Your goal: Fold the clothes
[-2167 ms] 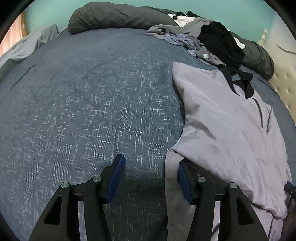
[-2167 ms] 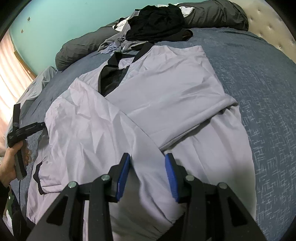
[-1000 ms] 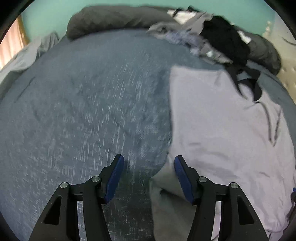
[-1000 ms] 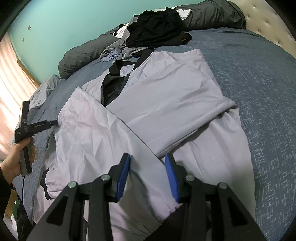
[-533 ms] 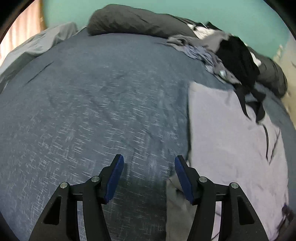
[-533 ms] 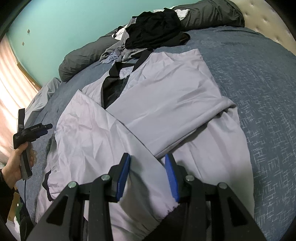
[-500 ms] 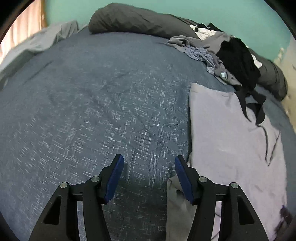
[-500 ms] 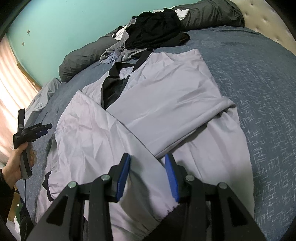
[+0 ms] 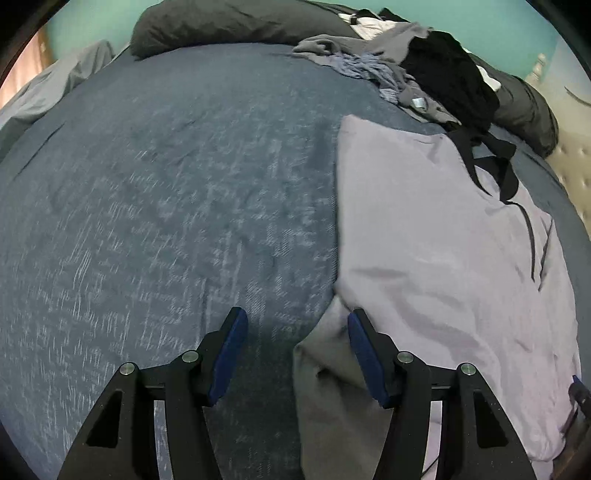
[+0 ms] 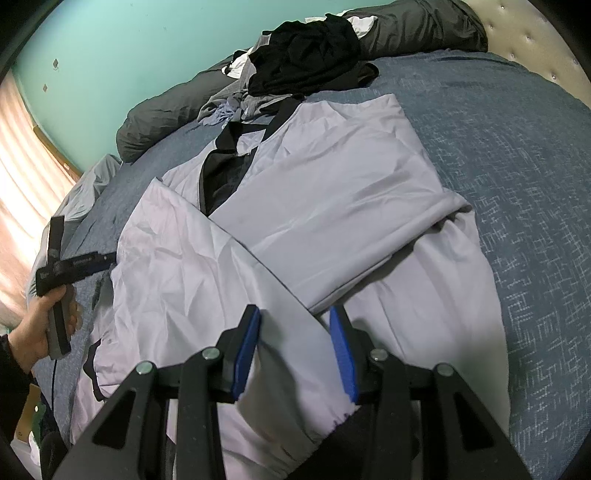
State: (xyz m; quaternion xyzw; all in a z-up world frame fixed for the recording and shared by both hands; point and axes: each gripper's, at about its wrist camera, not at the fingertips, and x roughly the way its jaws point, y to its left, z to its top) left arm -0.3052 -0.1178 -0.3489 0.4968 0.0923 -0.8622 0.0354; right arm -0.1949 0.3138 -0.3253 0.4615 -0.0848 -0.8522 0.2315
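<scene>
Spreading across the right half of the blue bedspread (image 9: 166, 206) lies the pale lilac garment (image 10: 325, 192), black trim at its neckline, both side panels laid in over the middle so they overlap. In the left wrist view the left gripper (image 9: 295, 332) hangs low over the garment's left edge, jaws apart, with a fold of the lilac cloth bunched between the blue pads (image 9: 364, 350) and pressing up against the right-hand one; nothing is pinched. That view is a little smeared, so the weave of the bedspread reads as streaks.

Over to the right wrist view: the right gripper (image 10: 293, 343) sits at the near end of the garment, jaws apart, and the gathered cuff of a sleeve (image 10: 295, 391) lies between its fingers, filling the gap from pad to pad. Whether the pads actually press on it, I cannot tell. At the far left of this view a hand (image 10: 40, 325) holds the left gripper's handle, its tip just reaching the garment's left edge.

At the far end of the bed, a heap of dark clothes (image 10: 306, 62) is piled just beyond the collar, against grey pillows (image 9: 229, 26). A teal wall (image 10: 129, 48) stands behind, a tufted headboard (image 10: 532, 33) to the far right.
</scene>
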